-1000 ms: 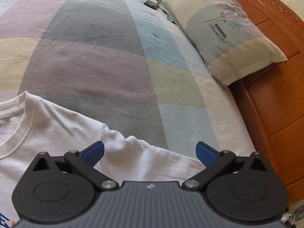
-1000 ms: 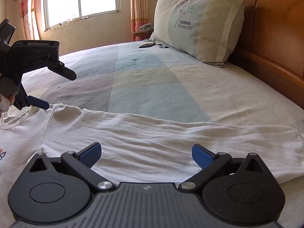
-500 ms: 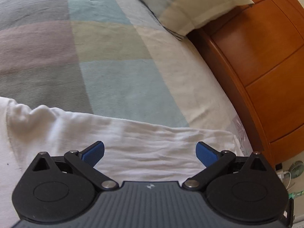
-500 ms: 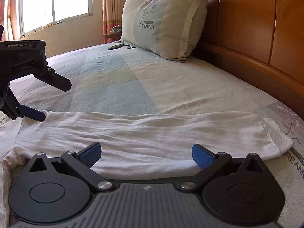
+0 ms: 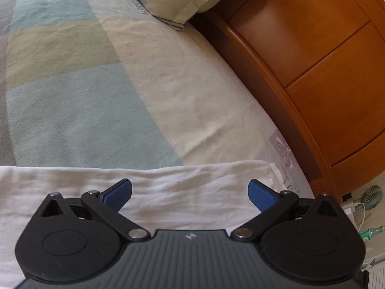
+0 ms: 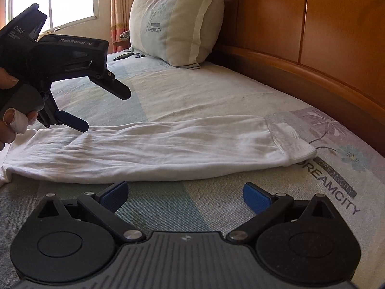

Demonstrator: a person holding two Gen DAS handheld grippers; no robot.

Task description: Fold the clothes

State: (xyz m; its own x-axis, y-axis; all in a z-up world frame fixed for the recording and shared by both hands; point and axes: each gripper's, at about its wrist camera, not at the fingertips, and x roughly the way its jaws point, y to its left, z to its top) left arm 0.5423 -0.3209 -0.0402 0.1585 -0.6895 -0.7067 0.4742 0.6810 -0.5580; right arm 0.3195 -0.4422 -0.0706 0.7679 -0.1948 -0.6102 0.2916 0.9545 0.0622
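Both sets of jaws stand wide apart and hold nothing. Left gripper point(image 5: 190, 190): blue pads point(image 5: 118, 193) spread over the white sleeve point(image 5: 168, 180), no cloth between them; whether they touch the fabric cannot be told from this view. Right gripper point(image 6: 184, 196): pads equally spread, low over bare bedsheet point(image 6: 168, 207), sleeve edge just beyond the fingertips at 12 o'clock.

Sleeve, right wrist view: lies flat across the bed, running from 9 o'clock to 3 o'clock, ribbed cuff point(image 6: 291, 139) at the 3 o'clock end, resting near the printed flower and lettering on the sheet. Shoulder end passes out of frame at 9 o'clock; rest of the garment not in view. The left gripper shows there at 10 o'clock, held by a hand point(image 6: 12, 120), lower finger close above the sleeve near the shoulder end.

Judgement: sleeve laid out straight so it can be folded back over the body; one tool sits toward the shoulder, the other nearer the cuff half, a sensible spacing for lifting a long limp piece without sag. No grasp made yet.

Outward: pillow point(image 6: 173, 21) at 12 o'clock, propped against the wooden headboard point(image 6: 312, 36). Small dark object on the sheet beside the pillow, too small to identify. Window at 11 o'clock.

Containers: none on the bed. Left wrist view shows a small fan point(image 5: 371, 193) and a green bottle point(image 5: 371, 232) on the floor at 4 o'clock; bottle contents not discernible.
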